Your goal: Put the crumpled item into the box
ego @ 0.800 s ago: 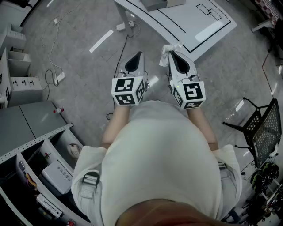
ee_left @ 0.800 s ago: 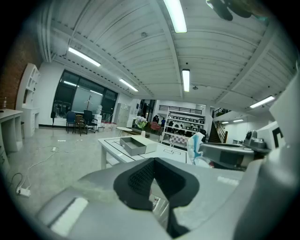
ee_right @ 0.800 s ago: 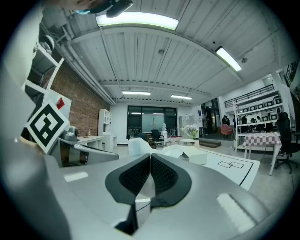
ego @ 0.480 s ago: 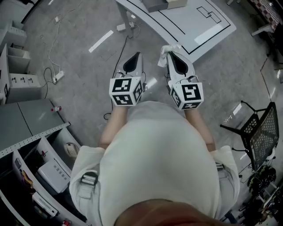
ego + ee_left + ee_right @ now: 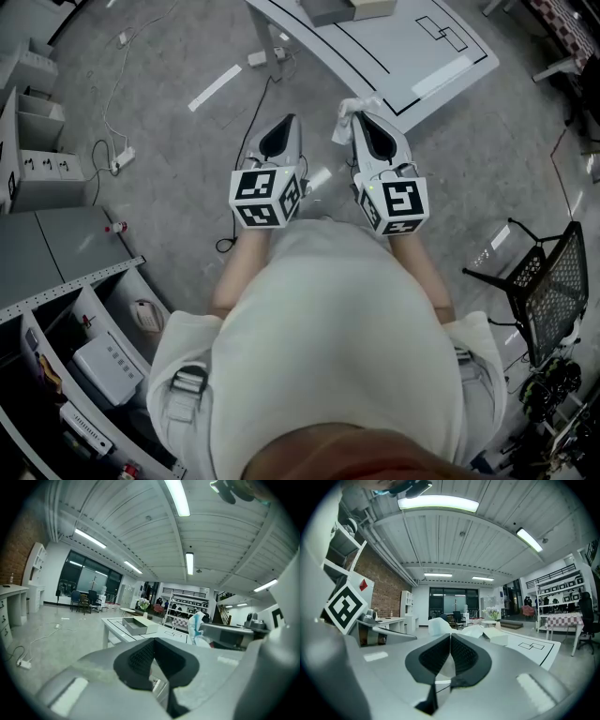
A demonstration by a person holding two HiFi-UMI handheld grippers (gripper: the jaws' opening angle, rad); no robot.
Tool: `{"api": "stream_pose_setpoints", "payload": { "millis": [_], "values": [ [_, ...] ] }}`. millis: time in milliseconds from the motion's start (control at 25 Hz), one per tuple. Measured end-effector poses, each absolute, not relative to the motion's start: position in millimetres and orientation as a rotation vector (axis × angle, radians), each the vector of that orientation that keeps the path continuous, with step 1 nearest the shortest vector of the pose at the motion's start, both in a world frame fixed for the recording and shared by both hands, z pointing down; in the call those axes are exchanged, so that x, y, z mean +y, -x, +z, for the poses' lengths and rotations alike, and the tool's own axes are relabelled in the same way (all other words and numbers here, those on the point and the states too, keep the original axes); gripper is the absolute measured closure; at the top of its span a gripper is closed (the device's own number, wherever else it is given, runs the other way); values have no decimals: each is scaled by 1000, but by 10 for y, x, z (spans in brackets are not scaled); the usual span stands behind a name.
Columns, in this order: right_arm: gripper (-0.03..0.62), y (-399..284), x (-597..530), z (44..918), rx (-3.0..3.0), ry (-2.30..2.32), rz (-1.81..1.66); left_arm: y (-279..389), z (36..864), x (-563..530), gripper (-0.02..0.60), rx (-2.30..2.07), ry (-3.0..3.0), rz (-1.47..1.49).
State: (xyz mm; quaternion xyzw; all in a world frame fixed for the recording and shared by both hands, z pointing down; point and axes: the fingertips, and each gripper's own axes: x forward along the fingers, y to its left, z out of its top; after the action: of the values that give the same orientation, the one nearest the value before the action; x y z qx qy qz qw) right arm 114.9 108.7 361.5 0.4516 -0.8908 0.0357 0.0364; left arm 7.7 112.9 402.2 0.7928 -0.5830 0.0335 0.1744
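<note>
two grippers stick out in front of a person in a white top (image 5: 337, 328) who stands on the grey floor (image 5: 187, 206). the left gripper (image 5: 292, 122) has its jaws pressed together, and nothing is between them. the right gripper (image 5: 360, 116) has its jaws squeezed tight on the crumpled item (image 5: 349, 111), a white scrunched thing that pokes out past the tips. in the right gripper view a thin white bit of it sits between the dark pads (image 5: 461, 656) and the rest puffs up in front of them. both grippers are side by side, near each other but not touching. the white table (image 5: 441, 47) with black lines on it is just ahead of them. the box (image 5: 327, 10) sits on the far part of that table, well apart from the crumpled item. a black chair (image 5: 553, 281) stands off to the right and grey shelves (image 5: 84, 309) are on the left.
</note>
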Motion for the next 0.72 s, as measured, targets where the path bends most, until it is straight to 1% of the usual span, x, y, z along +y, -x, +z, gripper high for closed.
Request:
{"api": "stream_pose_setpoints", "payload": {
  "millis": [360, 720],
  "values": [
    [589, -1085, 1127, 3639, -2764, -1331, 137, -86, 4032, 1218, 581, -1663, -2219, 87],
    [589, -1042, 967, 3670, -2776, -1309, 172, -27, 4071, 1030, 581, -1653, -2201, 84]
  ]
}}
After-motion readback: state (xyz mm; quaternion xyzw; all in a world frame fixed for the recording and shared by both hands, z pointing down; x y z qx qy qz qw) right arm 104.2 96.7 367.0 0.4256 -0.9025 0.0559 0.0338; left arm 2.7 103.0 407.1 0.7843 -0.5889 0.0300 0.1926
